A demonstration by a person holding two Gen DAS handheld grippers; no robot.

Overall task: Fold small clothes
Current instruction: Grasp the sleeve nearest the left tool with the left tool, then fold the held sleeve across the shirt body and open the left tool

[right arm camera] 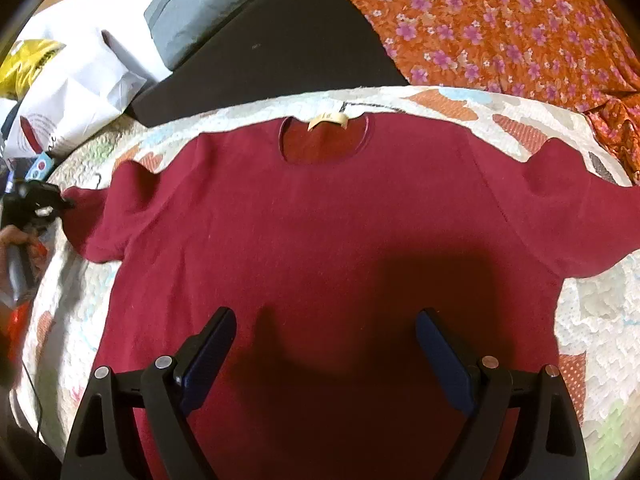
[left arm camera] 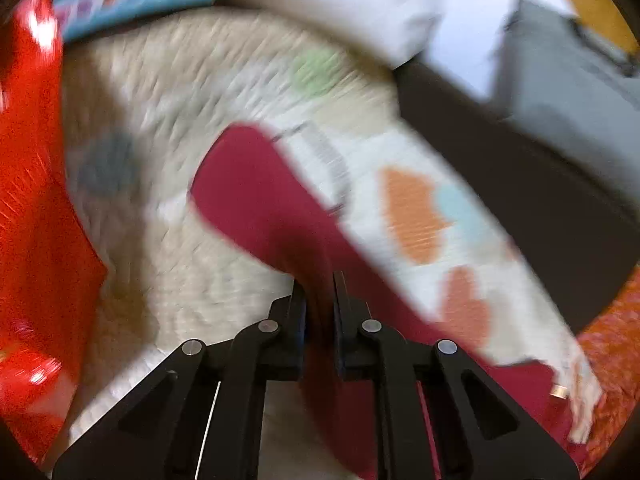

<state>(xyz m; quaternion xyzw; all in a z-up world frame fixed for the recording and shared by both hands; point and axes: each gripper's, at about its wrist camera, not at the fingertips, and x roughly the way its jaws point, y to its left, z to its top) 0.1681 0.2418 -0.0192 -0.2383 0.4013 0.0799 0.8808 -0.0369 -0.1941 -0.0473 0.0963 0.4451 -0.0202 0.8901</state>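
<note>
A dark red T-shirt (right arm camera: 320,232) lies spread flat on a white quilt (right arm camera: 580,312) with coloured patches, collar and cream label (right arm camera: 328,120) at the far side. My right gripper (right arm camera: 324,332) is open and empty, hovering above the shirt's lower middle. My left gripper (left arm camera: 319,280) is shut on the shirt's left sleeve (left arm camera: 256,192), which it holds pinched and lifted; this view is motion-blurred. The left gripper also shows in the right wrist view (right arm camera: 36,200) at the sleeve end.
An orange floral cloth (right arm camera: 500,24) lies beyond the quilt at the right. A black slab (right arm camera: 272,48) and grey box (right arm camera: 208,4) sit at the back. White bags (right arm camera: 76,80) lie at the left. A red object (left arm camera: 28,200) borders the quilt.
</note>
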